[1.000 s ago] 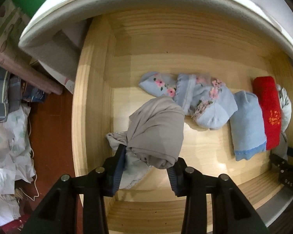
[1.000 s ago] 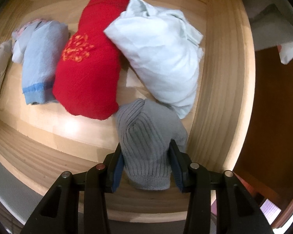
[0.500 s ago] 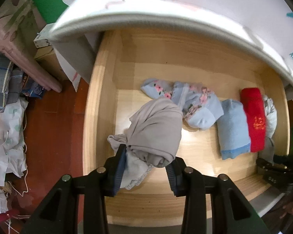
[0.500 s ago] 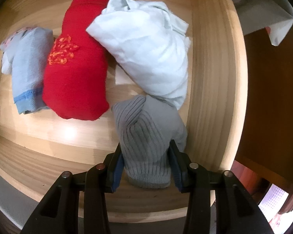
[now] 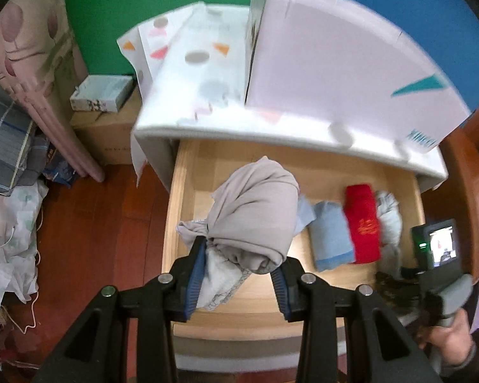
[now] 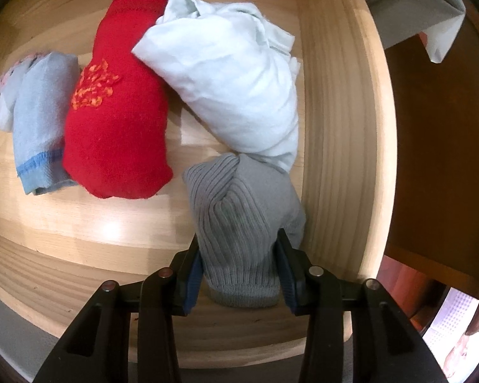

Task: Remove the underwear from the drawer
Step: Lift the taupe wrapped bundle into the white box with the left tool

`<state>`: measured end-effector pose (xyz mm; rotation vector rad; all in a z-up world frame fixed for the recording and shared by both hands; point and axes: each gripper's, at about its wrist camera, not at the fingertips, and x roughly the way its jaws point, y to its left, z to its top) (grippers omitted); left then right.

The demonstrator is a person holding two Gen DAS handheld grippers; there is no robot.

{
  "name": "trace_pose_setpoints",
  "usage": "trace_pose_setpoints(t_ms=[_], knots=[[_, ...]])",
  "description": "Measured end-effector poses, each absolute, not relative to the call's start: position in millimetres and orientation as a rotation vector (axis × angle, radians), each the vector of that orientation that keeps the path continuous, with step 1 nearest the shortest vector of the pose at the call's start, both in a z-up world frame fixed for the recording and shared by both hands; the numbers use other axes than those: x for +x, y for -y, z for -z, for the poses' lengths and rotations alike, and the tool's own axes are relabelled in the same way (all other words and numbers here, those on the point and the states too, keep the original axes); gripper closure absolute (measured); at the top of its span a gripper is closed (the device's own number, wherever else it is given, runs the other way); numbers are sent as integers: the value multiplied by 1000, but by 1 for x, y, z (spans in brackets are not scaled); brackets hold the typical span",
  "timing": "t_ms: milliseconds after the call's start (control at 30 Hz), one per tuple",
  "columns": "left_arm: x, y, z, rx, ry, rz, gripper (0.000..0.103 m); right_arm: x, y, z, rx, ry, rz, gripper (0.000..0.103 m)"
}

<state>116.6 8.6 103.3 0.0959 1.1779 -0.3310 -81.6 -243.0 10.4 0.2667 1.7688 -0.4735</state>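
Note:
My left gripper (image 5: 238, 274) is shut on a beige-grey bundle of underwear (image 5: 255, 214) and holds it well above the open wooden drawer (image 5: 172, 210). In the drawer lie a light blue roll (image 5: 330, 236), a red roll (image 5: 362, 220) and a pale bundle (image 5: 389, 215). My right gripper (image 6: 239, 269) is shut on a grey ribbed garment (image 6: 239, 217) in the drawer's right front corner, against the side wall (image 6: 335, 127). Beside it lie the red roll (image 6: 115, 115), a whitish bundle (image 6: 236, 86) and the blue roll (image 6: 38, 121).
A white cabinet top (image 5: 303, 73) with a patterned sheet overhangs the drawer. Left of it are a cardboard box (image 5: 102, 92), folded bedding (image 5: 6, 134) and crumpled cloth (image 5: 6, 229) on a red-brown floor. A hand (image 5: 447, 338) holds the other gripper's handle at right.
The left gripper has risen with the beige-grey bundle, lifting it clear of the drawer floor; the drawer looks smaller and farther. The right gripper stays put on the grey ribbed garment, rolled slightly.

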Motion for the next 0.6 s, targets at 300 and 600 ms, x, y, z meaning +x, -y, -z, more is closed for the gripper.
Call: trace_pose_setpoints(t_ms=[300,600], knots=[[108,-11,-197,56,-1023,387,65,-94,245,-11,270,-1759,478,63],[141,27,-288,62,-878,444,65,-95,243,-12,274,-1754,482,63]])
